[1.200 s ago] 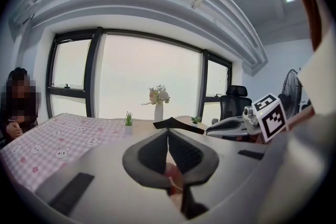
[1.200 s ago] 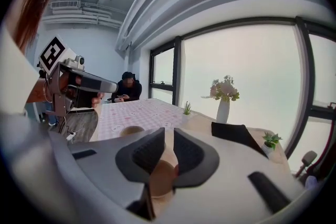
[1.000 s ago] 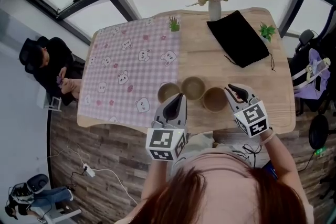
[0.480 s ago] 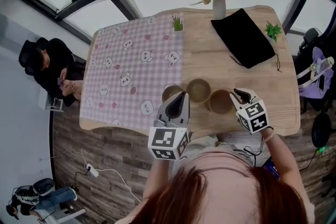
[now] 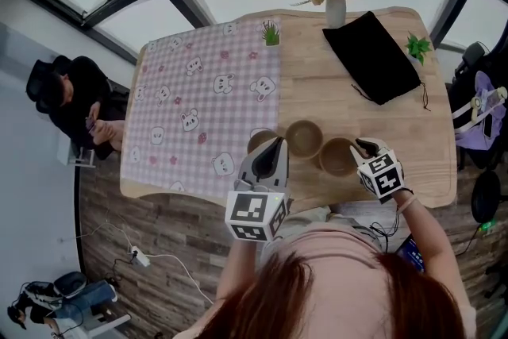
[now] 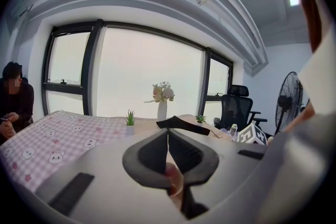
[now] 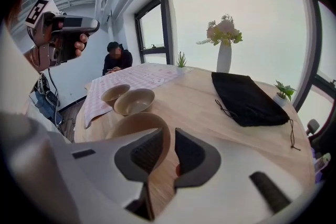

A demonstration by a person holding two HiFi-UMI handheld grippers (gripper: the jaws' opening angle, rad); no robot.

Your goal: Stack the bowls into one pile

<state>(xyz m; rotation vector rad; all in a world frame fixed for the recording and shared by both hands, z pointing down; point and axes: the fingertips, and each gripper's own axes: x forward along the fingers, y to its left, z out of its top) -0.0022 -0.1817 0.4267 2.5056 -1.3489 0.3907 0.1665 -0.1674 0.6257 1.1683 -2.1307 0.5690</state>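
Note:
Three tan bowls stand in a row near the front edge of the wooden table (image 5: 397,131). The left bowl (image 5: 255,139) is partly hidden behind my left gripper (image 5: 275,144), which hangs above it, shut and empty. Beside it sits the middle bowl (image 5: 304,138). My right gripper (image 5: 362,147) is at the right bowl (image 5: 336,157). In the right gripper view the jaws (image 7: 167,136) straddle that bowl's (image 7: 134,124) near rim, closed on its wall, and the bowl rests on the table. The other two bowls (image 7: 135,100) (image 7: 115,93) lie beyond it.
A pink checked cloth (image 5: 202,103) covers the table's left half. At the back are a black pouch (image 5: 371,55), a vase of flowers (image 5: 336,8) and two small plants (image 5: 271,34) (image 5: 418,48). A person (image 5: 67,95) sits past the left edge.
My right gripper has moved in onto the right bowl and its jaws have narrowed over the rim. The left gripper has stayed shut near the left bowl.

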